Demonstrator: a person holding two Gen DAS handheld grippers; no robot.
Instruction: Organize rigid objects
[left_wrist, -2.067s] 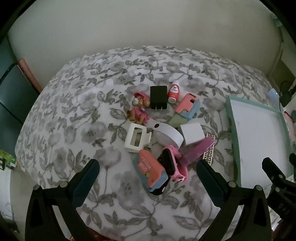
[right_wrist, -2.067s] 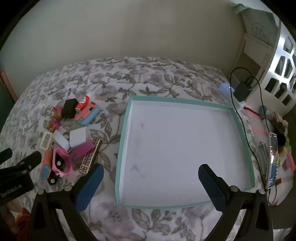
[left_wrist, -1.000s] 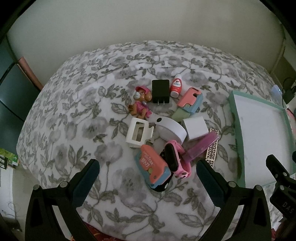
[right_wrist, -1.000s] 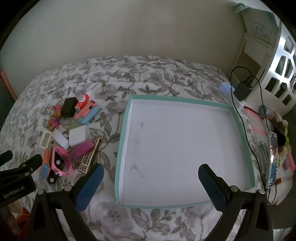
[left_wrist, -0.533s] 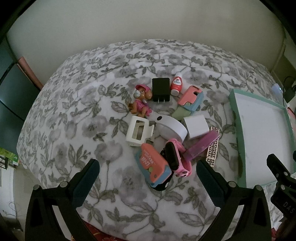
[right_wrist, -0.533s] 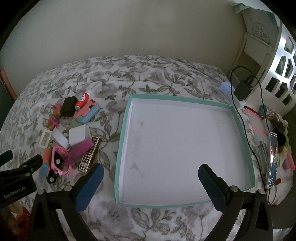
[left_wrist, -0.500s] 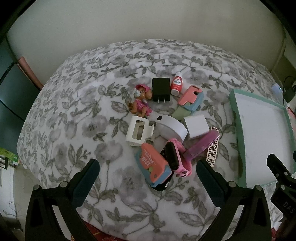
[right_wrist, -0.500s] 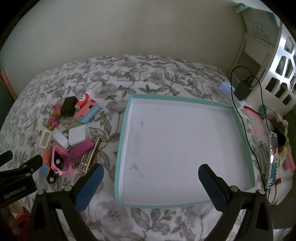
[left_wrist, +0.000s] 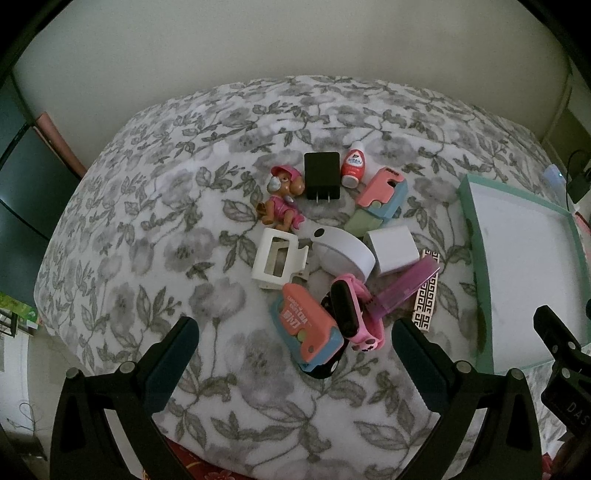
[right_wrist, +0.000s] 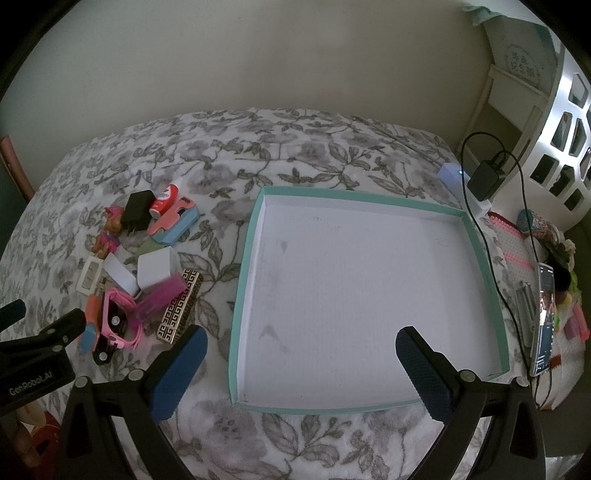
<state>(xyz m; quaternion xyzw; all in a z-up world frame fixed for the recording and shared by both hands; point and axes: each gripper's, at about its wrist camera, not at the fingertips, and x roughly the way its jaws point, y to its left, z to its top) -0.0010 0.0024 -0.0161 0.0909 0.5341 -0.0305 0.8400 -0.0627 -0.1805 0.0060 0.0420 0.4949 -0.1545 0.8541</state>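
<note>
Blue-padded fingers of the left gripper (left_wrist: 295, 354) are standing wide apart with nothing between them, hovering over the near edge of the pile. Nearest them are lying an orange-and-blue case (left_wrist: 308, 328) and a pink watch (left_wrist: 356, 314), touching each other. Beyond these are sitting a white box (left_wrist: 391, 249), a dog toy (left_wrist: 282, 203), a black charger (left_wrist: 322, 175) and a red bottle (left_wrist: 354, 168). The right gripper (right_wrist: 301, 365) is likewise gaping open and holding nothing, hanging over the teal tray (right_wrist: 243, 236), which is resting on the floral cloth (right_wrist: 295, 147) just beside the pile.
</note>
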